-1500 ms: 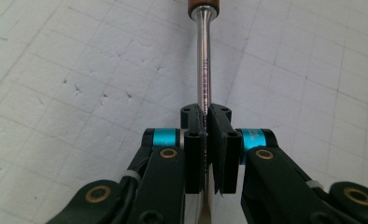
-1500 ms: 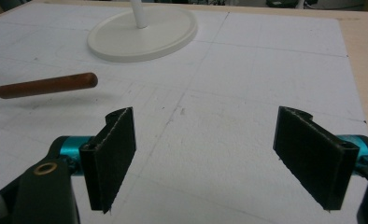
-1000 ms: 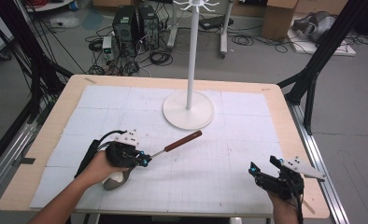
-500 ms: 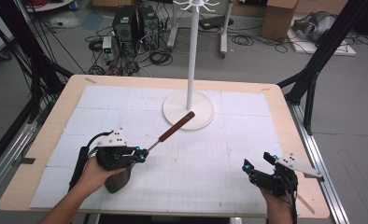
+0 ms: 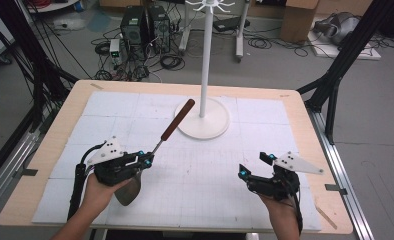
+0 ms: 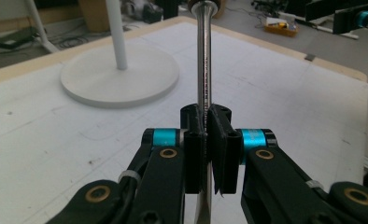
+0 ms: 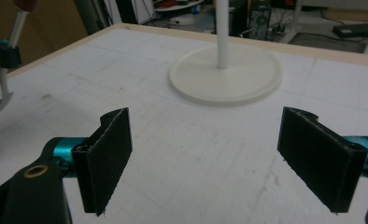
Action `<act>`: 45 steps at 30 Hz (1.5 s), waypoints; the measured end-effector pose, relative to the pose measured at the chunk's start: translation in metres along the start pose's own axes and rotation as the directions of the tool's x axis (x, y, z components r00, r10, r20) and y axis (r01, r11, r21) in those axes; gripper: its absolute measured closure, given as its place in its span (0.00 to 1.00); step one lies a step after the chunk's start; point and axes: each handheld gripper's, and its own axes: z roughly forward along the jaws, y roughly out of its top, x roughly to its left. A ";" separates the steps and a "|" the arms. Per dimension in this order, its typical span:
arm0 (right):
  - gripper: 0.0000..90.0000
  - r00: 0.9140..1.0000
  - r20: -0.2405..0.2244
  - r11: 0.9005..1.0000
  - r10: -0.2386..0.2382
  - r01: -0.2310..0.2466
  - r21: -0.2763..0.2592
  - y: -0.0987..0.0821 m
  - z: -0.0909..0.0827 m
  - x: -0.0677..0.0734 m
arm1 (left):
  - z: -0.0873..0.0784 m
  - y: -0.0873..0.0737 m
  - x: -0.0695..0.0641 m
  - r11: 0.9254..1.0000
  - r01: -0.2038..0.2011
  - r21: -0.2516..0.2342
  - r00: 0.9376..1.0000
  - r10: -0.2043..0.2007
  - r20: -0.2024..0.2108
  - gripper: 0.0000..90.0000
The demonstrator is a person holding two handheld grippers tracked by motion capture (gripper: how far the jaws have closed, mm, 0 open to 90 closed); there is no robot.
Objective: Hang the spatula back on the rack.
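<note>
Jaws clamped on spatula (image 5: 161,136), right gripper (image 5: 255,170) agape

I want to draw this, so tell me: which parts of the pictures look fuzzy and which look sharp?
Left gripper view: the spatula shank is sharp with a bright glare stripe, and its far handle end is cut off at the top edge. Right gripper view: the near black pads are soft, and the white stand base is clearer. High view: even light, faint shadows, slightly grainy throughout.

The metal shaft of a spatula (image 6: 204,56) is clamped between the closed jaws of the left gripper (image 6: 209,135). A white round stand base (image 6: 120,80) is seen far left on the table (image 6: 289,93).
</note>
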 end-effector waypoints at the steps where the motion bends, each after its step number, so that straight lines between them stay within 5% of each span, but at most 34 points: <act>1: 0.19 1.000 -0.009 1.000 -0.006 0.006 -0.004 0.004 0.003 0.003 | 0.000 0.001 0.000 1.000 0.004 -0.011 1.000 -0.004 -0.008 0.93; 10: 0.19 0.989 -0.127 0.996 -0.081 0.076 -0.042 0.045 0.036 0.031 | 0.009 0.003 -0.014 0.997 0.024 -0.068 1.000 -0.025 -0.014 0.93; 21: 0.19 0.960 -0.244 0.989 -0.136 0.119 -0.084 0.091 0.072 0.063 | 0.028 0.003 -0.031 0.997 0.019 -0.070 1.000 -0.019 0.004 0.93; 38: 0.21 0.954 -0.285 0.991 -0.095 0.064 -0.115 0.108 0.087 0.077 | 0.042 0.002 -0.042 0.999 0.018 -0.044 1.000 -0.017 0.010 0.93; 45: 0.33 0.951 -0.292 0.992 -0.098 0.069 -0.108 0.116 0.089 0.084 | 0.043 0.004 -0.043 0.998 0.033 -0.045 0.999 -0.033 -0.005 0.93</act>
